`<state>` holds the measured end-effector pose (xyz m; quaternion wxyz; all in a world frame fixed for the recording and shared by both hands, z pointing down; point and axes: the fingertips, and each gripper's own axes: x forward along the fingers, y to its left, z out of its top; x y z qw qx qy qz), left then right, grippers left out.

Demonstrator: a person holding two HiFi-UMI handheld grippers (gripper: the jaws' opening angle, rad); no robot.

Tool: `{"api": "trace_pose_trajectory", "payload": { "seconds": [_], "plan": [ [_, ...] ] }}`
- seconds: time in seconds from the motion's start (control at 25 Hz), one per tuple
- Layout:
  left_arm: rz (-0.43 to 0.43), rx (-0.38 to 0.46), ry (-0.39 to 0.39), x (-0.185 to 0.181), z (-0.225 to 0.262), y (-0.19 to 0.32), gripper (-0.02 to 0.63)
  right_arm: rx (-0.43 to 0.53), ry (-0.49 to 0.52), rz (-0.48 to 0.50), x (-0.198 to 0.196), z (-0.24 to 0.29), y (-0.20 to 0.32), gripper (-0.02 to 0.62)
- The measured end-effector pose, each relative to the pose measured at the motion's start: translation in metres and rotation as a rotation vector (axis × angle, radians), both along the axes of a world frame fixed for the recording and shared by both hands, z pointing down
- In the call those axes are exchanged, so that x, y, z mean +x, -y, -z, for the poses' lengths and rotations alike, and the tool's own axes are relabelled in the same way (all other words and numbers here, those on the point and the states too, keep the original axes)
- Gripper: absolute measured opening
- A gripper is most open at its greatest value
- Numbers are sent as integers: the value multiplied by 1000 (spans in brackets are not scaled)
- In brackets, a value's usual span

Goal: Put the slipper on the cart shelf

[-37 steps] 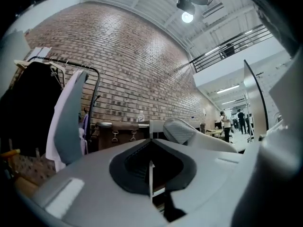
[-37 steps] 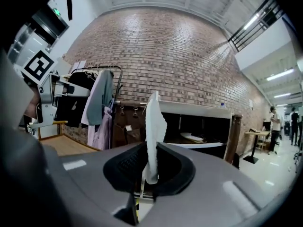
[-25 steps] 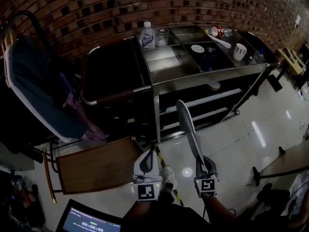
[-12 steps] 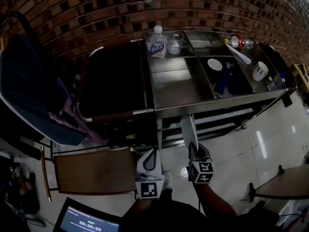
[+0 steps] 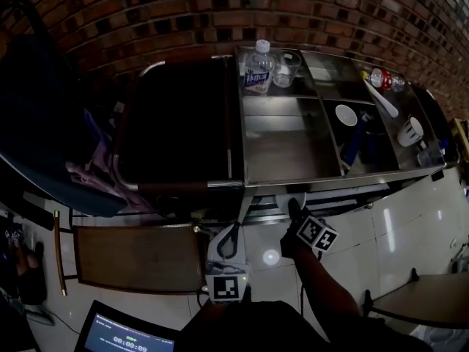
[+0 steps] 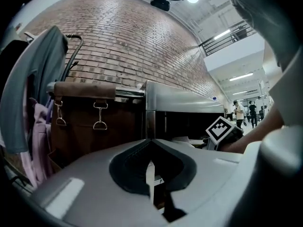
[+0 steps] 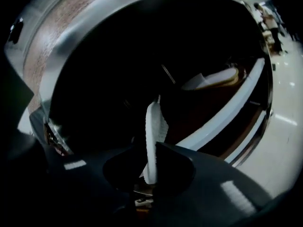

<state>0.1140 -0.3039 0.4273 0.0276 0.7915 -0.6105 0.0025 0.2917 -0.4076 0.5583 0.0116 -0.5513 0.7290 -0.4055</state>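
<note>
Left gripper (image 6: 149, 143) is hanging back low in front of the cart (image 5: 282, 149), jaws pressed together with nothing between them, so it's sitting this one out. Over to the right gripper (image 7: 146, 146): it's clamping the heel end of the white slipper (image 7: 154, 119), which is standing on edge and poking straight ahead of the jaws into the dark space under the steel top. The shelf rail (image 7: 222, 117) is sweeping past just to the right of the jaws. So the placing step looks to be under way, with the slipper going in but not yet set down. Next up, I'd say: pushing a little further ahead, tipping the slipper flat onto the shelf below the jaws, then letting go.
</note>
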Motion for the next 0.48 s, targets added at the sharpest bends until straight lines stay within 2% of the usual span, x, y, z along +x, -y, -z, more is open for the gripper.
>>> {"api": "trace_pose_trajectory", "payload": {
  "seconds": [0.08,0.16,0.24,0.36,0.48],
  "plan": [
    [4,0,10,2,-2,2,12,-43,68,-11,1,-9,11,40],
    [10,-3,5,4,-4,3,12,-67,87,-15,4,-16,21,41],
    [21,-12,4,4,-7,4,12,-84,78,-14,4,-21,30,44],
    [12,-28,53,8,-6,3,12,-121,47,-35,11,-29,37,57],
    [8,-3,85,14,2,1,12,-146,10,-46,20,-40,39,83]
  ]
}}
